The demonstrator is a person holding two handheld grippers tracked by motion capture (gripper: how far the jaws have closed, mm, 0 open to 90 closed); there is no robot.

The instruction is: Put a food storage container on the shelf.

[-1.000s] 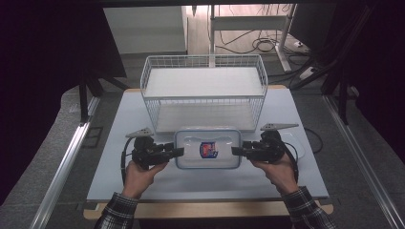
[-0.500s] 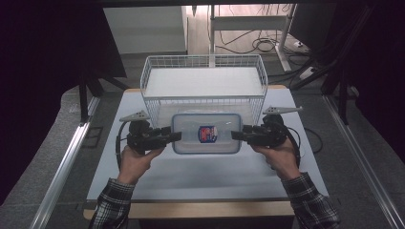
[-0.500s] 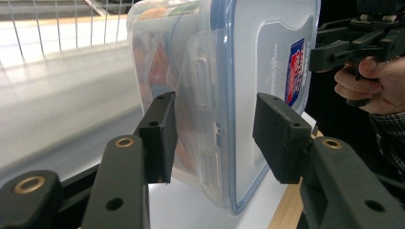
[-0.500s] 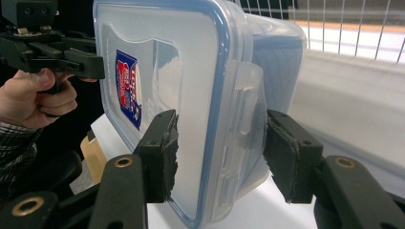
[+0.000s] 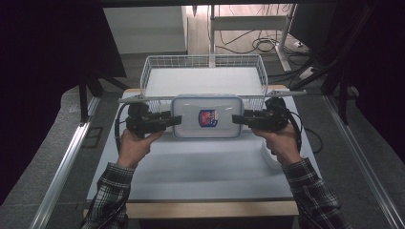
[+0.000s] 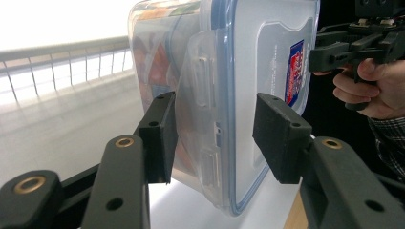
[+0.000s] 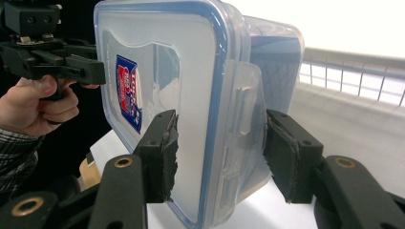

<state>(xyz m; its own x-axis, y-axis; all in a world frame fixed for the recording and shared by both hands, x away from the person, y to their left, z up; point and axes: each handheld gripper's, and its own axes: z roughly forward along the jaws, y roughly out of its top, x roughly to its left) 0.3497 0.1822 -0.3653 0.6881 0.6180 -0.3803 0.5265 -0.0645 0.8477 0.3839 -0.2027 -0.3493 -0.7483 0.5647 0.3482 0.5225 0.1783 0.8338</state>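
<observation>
wire basket [image 5: 205, 71] just behind container [image 5: 207, 117] | white table [image 5: 191, 167] beneath

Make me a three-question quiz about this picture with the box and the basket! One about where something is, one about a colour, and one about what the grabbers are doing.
1. Where is the wire basket?
A. Behind the plastic box
B. On top of the box
C. Under the table

2. What colour is the seal line around the box lid?
A. Green
B. Blue
C. Yellow

3. What are the left gripper and the right gripper doing?
A. Lying on the table
B. Both inside the basket
C. Gripping the box, one at each end

Answers:
1 A, the basket sits on the far side of the box in the high view.
2 B, a blue line rims the lid.
3 C, each pair of jaws clamps an end.
</observation>
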